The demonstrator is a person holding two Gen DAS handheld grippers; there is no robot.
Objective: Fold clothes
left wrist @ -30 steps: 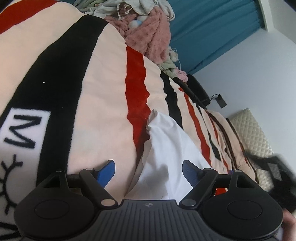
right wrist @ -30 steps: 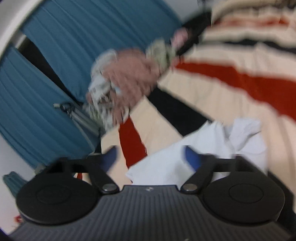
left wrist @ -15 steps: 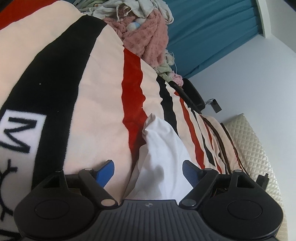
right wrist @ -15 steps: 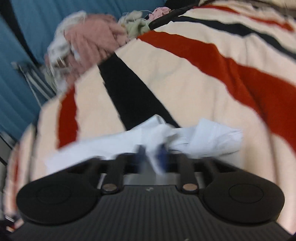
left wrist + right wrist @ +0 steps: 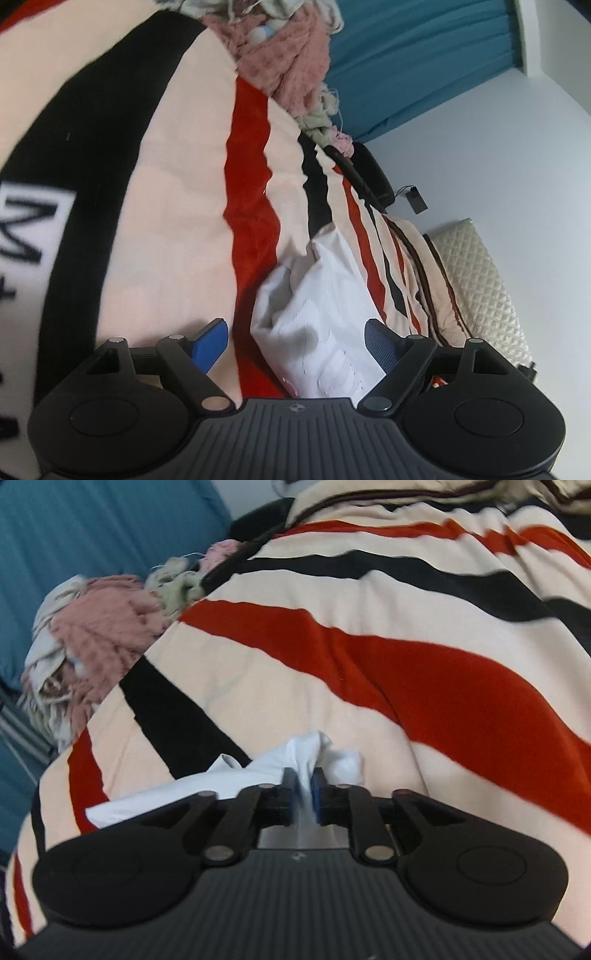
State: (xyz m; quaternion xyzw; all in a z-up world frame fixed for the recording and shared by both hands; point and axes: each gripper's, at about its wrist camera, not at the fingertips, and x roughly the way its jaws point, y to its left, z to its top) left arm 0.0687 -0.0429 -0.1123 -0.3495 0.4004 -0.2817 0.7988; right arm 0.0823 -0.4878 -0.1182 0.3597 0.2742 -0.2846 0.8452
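While our right gripper (image 5: 303, 794) pinches only a bunched corner of the white garment (image 5: 325, 317), it may slip; left gripper (image 5: 295, 336) gapes empty.

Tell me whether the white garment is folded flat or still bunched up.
Bunched up. The white garment is crumpled on the striped blanket, one wad pinched in the right gripper; the left gripper has its jaws open around it.

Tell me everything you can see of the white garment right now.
The white garment is thin, plain woven-looking cloth, crumpled and unfolded, lying on the striped blanket. The right hand-held gripper is shut on a bunched part of it, cloth puffing out past the pads. The left hand-held gripper is open, fingers either side of the garment.
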